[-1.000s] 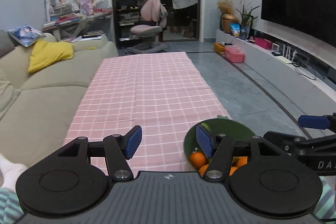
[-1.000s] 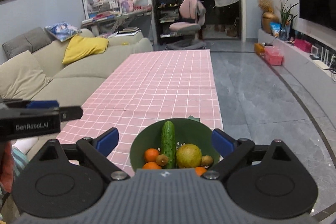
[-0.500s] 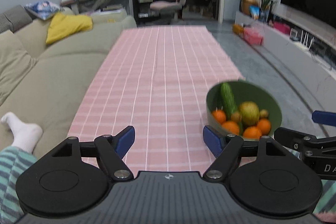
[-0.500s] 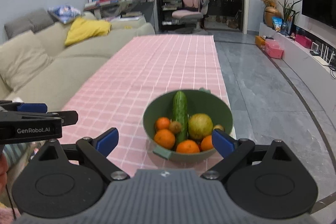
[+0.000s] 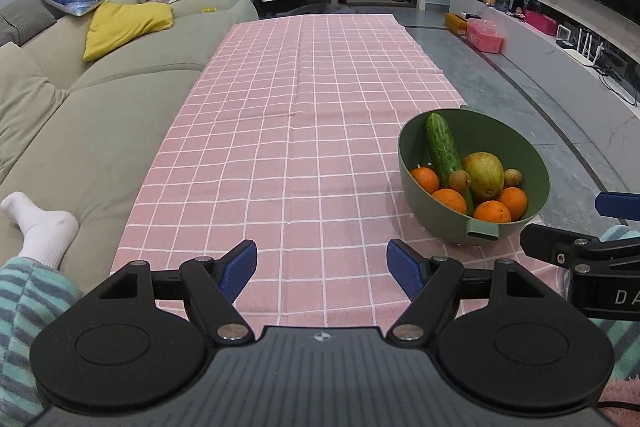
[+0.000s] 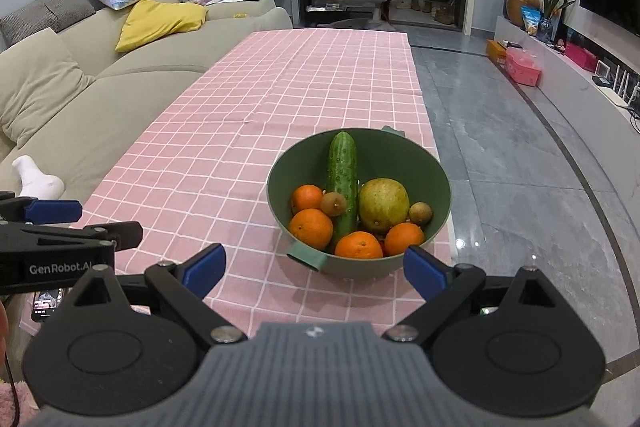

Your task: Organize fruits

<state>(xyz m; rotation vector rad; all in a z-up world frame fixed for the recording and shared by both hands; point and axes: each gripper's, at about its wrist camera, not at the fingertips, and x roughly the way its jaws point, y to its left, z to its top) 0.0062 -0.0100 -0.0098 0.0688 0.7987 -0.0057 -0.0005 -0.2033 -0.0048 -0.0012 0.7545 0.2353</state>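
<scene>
While both grippers are held spread wide with nothing between the fingers, the green bowl (image 6: 434, 183) is seen sitting on the pink checked tablecloth (image 6: 248, 131) near its right edge, just ahead of the right gripper (image 6: 314, 269) and off to the right of the left gripper (image 5: 322, 263). Inside, the cucumber (image 6: 342, 183) is laid lengthwise, tip pointed away toward the far rim, with oranges (image 6: 311, 229), kiwis (image 6: 333, 204) and a yellow-green fruit (image 6: 384, 205) packed round its near end.
</scene>
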